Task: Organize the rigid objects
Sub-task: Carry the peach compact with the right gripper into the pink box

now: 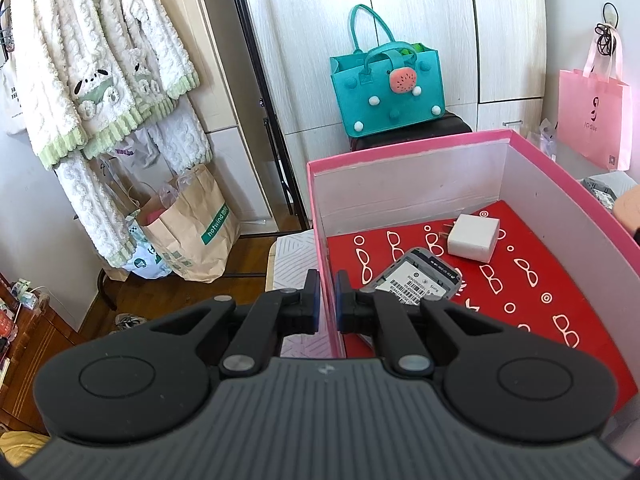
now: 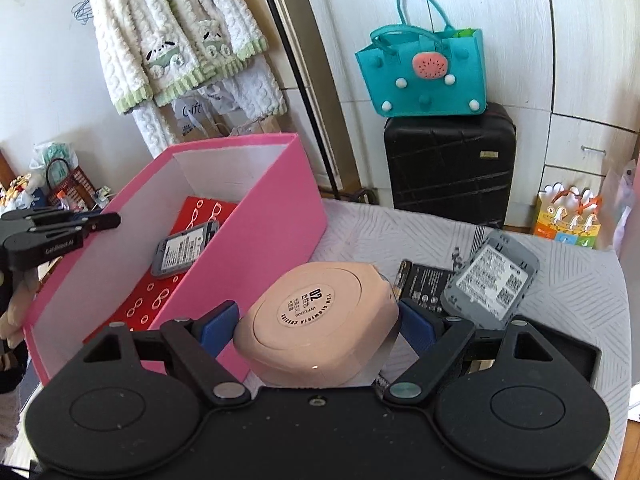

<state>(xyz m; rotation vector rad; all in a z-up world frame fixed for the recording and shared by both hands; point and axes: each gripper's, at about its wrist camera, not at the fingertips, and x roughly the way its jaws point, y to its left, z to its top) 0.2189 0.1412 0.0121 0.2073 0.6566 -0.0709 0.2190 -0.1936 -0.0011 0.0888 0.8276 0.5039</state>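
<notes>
An open pink box (image 2: 260,232) with a red patterned floor stands on the cloth-covered table (image 2: 560,304). My left gripper (image 1: 328,280) is shut on the near left wall of the pink box (image 1: 400,184), one finger on each side; the right wrist view shows this gripper (image 2: 108,220) at the box's left rim. Inside lie a white charger (image 1: 474,236) and a grey device (image 1: 416,276), label side up. My right gripper (image 2: 318,324) is shut on a round beige case (image 2: 316,320), held just right of the box. A second grey device (image 2: 490,280) and a black pack (image 2: 424,284) lie on the table.
A teal felt bag (image 2: 424,76) sits on a black suitcase (image 2: 448,168) behind the table. A fluffy white robe (image 1: 100,80) hangs at the left above paper bags (image 1: 192,232). A pink bag (image 1: 592,116) hangs at the right. A small printed carton (image 2: 568,216) stands at the table's far right.
</notes>
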